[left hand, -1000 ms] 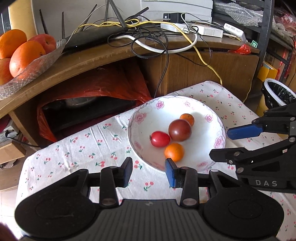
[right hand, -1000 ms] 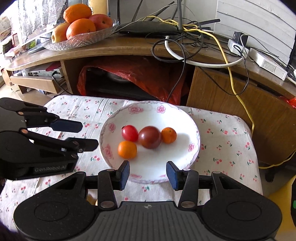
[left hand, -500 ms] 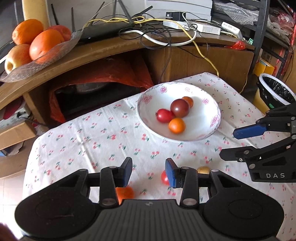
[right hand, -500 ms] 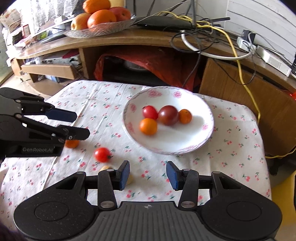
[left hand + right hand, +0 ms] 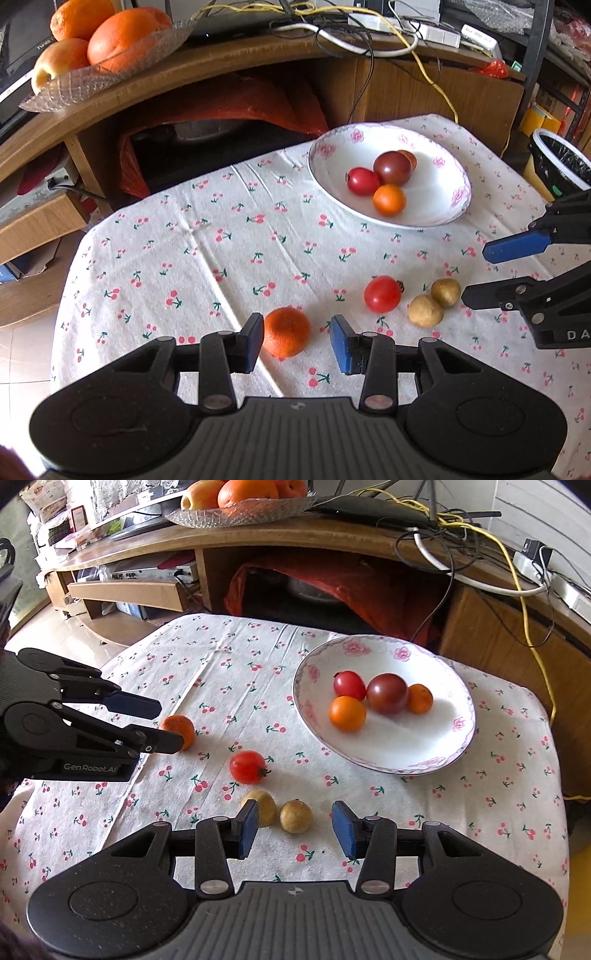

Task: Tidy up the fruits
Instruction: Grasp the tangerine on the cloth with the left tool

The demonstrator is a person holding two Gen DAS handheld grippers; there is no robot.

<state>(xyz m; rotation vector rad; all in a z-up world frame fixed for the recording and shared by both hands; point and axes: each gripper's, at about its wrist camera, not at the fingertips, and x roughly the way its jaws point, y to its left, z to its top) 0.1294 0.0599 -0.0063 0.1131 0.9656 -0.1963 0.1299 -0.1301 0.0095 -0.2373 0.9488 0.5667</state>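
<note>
Left gripper (image 5: 297,341): jaws spread, empty, a small dimpled tangerine (image 5: 287,332) lying between its blue ribbed pads, untouched.

Right gripper (image 5: 291,829): jaws spread, empty, above two dull tan, rough-skinned round fruits (image 5: 295,816) that sit touching, side by side.

Red cherry tomato (image 5: 246,767): glossy, slightly oval, on the cloth between tangerine and tan pair; long axis roughly left-right, stem end toward the bowl side.

Bowl (image 5: 443,753): white glazed, shallow, pink rose rim. Holds a red tomato, a dark maroon tomato and two orange fruits, clustered.

Tablecloth (image 5: 207,236): creased white fabric, cherry print.
</note>
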